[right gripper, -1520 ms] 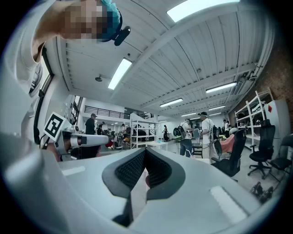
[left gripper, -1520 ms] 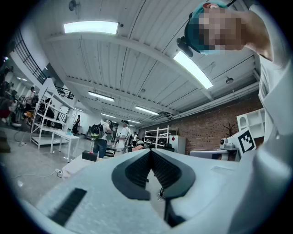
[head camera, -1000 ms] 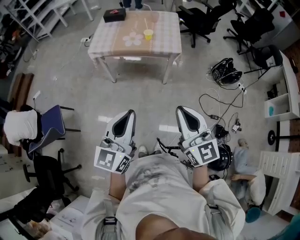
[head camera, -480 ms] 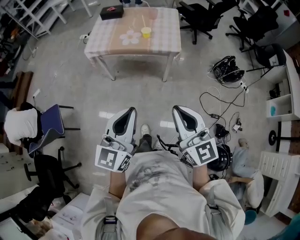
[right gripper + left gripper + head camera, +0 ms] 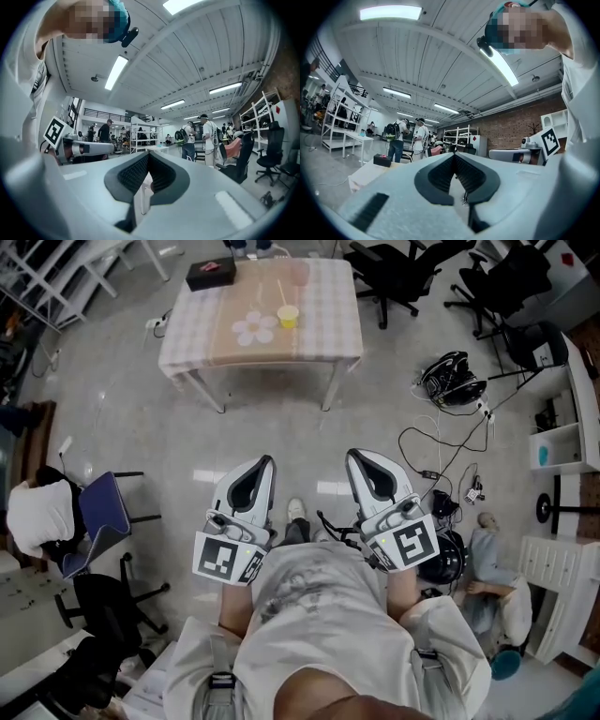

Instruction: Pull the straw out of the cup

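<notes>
On far bench (image 5: 323, 329), small yellow cup (image 5: 288, 315) with thin straw (image 5: 279, 294) leaning out. Near, left hand-held gripper (image 5: 263, 465) and right hand-held gripper (image 5: 355, 457), jaws pressed together, well apart from bench.

no legible text or labels

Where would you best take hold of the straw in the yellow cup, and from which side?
Grip the straw on its bare length above the rim of the yellow cup. It shows as a thin line running from the cup toward the far side of the table, so I would come from the near edge, jaws across the shaft. Its exact tilt is too small to tell.
</notes>
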A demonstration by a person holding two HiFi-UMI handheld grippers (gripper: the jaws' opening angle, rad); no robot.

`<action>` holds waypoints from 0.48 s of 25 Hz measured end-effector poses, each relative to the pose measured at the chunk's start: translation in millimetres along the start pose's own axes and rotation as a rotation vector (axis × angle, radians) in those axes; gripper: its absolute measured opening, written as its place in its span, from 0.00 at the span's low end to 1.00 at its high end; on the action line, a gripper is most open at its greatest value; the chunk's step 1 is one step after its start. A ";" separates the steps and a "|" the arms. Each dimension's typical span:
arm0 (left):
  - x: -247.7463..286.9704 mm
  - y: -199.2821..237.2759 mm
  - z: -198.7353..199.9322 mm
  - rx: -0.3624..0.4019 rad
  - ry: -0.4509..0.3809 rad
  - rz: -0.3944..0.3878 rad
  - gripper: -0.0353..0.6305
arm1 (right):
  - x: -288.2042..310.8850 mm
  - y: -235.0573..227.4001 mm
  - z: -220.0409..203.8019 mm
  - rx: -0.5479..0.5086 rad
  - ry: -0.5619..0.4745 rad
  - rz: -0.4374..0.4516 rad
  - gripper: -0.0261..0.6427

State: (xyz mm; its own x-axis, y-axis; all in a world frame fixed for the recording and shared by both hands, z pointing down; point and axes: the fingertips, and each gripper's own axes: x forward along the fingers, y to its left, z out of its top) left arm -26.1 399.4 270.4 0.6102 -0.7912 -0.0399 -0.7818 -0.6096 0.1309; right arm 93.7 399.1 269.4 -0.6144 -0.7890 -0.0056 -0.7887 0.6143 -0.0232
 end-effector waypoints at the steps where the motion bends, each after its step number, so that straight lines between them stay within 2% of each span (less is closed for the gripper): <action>1: 3.4 7.6 1.2 0.001 0.000 -0.003 0.06 | 8.1 -1.7 0.0 -0.001 0.002 -0.005 0.05; 8: 17.4 51.3 8.9 0.001 0.003 -0.026 0.06 | 50.6 -5.4 2.0 -0.012 0.017 -0.039 0.05; 12: 23.7 60.7 11.6 0.005 0.001 -0.023 0.06 | 61.3 -8.6 3.1 -0.014 0.028 -0.036 0.05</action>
State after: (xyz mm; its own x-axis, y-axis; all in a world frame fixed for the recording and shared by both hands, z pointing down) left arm -60.5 343.1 265.8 0.6284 -0.7767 -0.0422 -0.7681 -0.6282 0.1245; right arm 62.9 345.5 266.2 -0.5854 -0.8104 0.0232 -0.8107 0.5853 -0.0094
